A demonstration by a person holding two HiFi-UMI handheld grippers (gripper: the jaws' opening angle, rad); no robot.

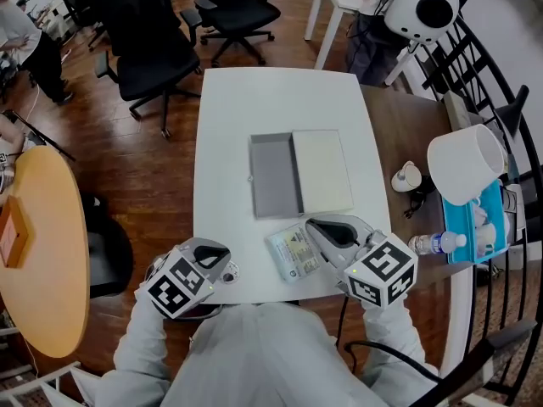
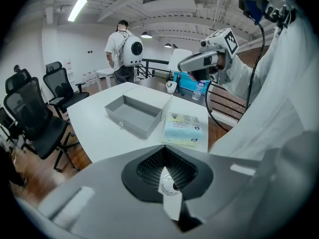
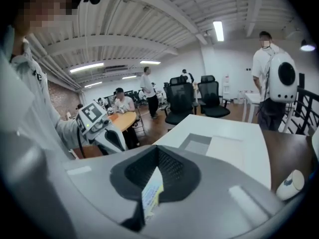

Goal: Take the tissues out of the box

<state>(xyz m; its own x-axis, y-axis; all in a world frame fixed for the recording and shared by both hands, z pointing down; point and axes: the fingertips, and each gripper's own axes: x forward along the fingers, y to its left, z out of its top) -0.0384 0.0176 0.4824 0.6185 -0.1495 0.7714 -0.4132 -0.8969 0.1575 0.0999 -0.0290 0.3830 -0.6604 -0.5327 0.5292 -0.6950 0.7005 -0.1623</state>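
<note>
Left gripper (image 1: 216, 255) and right gripper (image 1: 322, 229): my fingers are pinched to a bare slit on both, gripping nothing. The tissue pack (image 1: 295, 253) lies flat on the table (image 1: 280, 100), just outside the open grey box (image 1: 254, 176), between my grippers.

Shows a white table (image 1: 284, 100). Bears at its middle an open grey box (image 1: 275, 176), touching a flat cream panel (image 1: 322, 170) (perhaps its lid) on the right. Carries a tissue pack (image 1: 294, 253) near the front edge.
</note>
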